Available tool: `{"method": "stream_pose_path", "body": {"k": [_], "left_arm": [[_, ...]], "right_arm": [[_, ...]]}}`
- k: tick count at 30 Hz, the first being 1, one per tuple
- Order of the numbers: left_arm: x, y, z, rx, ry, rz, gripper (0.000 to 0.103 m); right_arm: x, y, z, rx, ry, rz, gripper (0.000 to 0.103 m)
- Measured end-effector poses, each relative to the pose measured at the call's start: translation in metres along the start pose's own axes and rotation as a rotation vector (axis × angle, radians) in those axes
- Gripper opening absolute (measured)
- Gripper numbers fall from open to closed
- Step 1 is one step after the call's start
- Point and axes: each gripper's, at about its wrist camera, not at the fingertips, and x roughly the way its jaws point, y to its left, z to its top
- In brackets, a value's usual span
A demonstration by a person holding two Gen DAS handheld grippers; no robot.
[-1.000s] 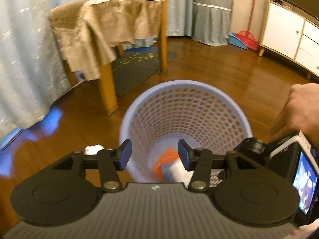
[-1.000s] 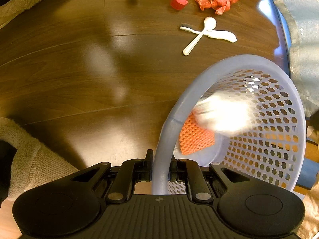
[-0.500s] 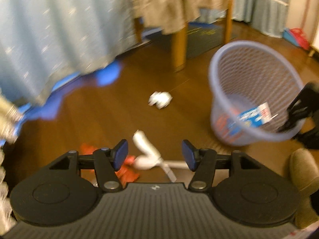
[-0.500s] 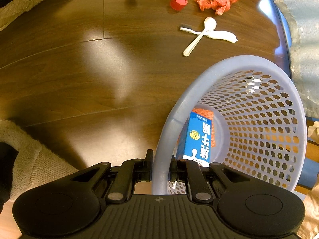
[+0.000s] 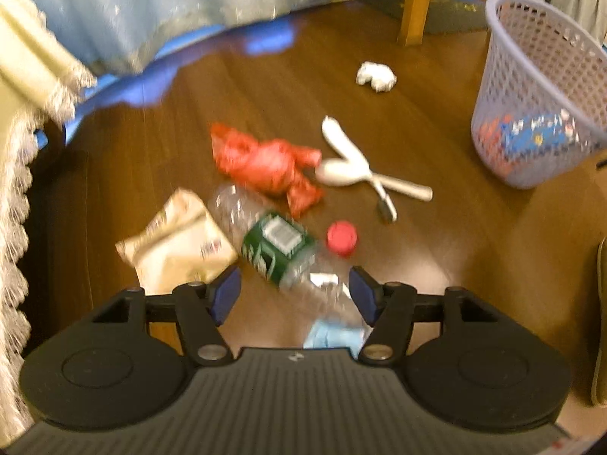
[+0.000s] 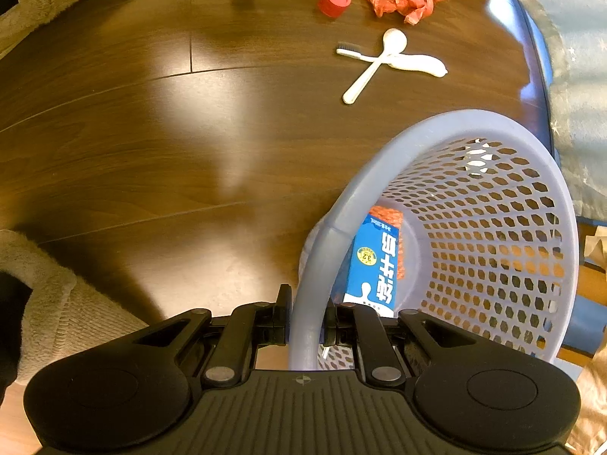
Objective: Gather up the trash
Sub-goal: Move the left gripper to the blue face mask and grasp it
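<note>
My left gripper [image 5: 296, 294] hovers over a clear plastic bottle [image 5: 279, 246] with a green label; its jaws are opening, and the bottle shows between them untouched. Around the bottle lie a red cap [image 5: 341, 238], a red plastic bag [image 5: 265, 163], a cream snack bag [image 5: 178, 242], a white spoon crossed with a toothbrush [image 5: 353, 167], a blue mask [image 5: 330, 335] and crumpled paper [image 5: 375, 76]. My right gripper [image 6: 305, 318] is shut on the rim of the lilac basket [image 6: 493, 129], which holds a blue carton [image 6: 375, 265] and orange netting [image 6: 394, 227].
Light blue curtains [image 5: 189, 0] hang along the far side. A wooden chair leg [image 5: 415, 3] stands on a dark mat behind the basket [image 5: 531, 76]. Beige plush fabric [image 6: 57, 322] lies at the left of the right wrist view.
The left gripper swung away from above the basket and sank towards the litter, its jaws wider. The blue carton dropped into the basket. The right gripper kept still.
</note>
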Motion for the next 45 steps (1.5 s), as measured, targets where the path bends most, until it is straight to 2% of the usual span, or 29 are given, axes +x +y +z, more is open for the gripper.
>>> {"method": "stream_pose_path", "body": {"k": [6,15,33,45], "left_arm": [[0.019,-0.011,-0.03,0.063,0.043,-0.014,0.058],[0.042,-0.022,-0.046,0.093,0.097,-0.05,0.058],[0.069,-0.024,-0.05,0.102,0.136,-0.061,0.06],[0.082,-0.027,-0.058,0.126,0.163,-0.081,0.062]], "right_arm": [[0.002,-0.003,-0.003,0.008,0.005,0.001,0.009],[0.002,-0.007,-0.007,0.033,0.005,0.004,0.009],[0.009,-0.029,-0.018,0.142,0.003,-0.001,0.007],[0.007,-0.038,-0.024,0.21,-0.031,-0.022,0.008]]}}
